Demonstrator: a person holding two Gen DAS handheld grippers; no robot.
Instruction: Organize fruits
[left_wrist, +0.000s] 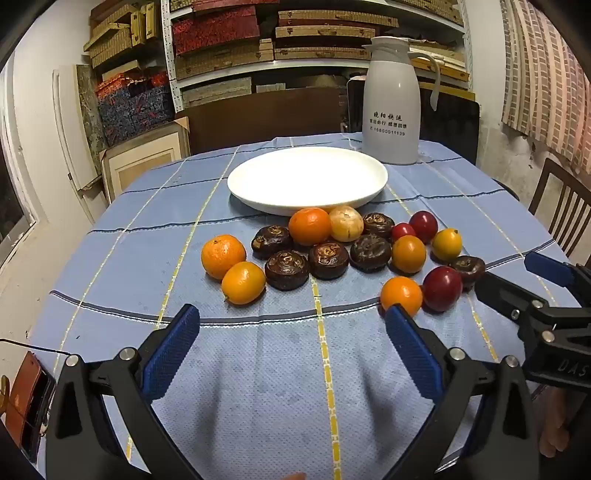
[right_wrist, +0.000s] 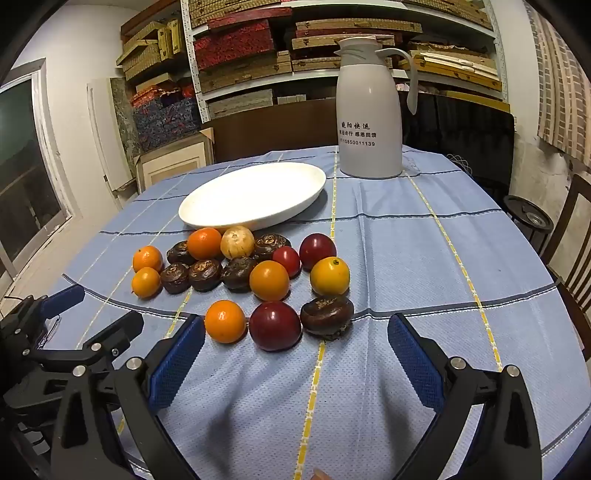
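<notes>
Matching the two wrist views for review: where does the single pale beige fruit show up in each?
Left wrist: the pale beige fruit sits just right of centre, at the near rim of the white plate.
Right wrist: the same fruit lies left of centre, again below the plate's near rim.
Shared landmark: the white thermos jug.

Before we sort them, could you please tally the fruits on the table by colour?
Orange fruits: 6
Dark brown fruits: 6
Red fruits: 3
Pale tan fruit: 1
Total: 16
</notes>
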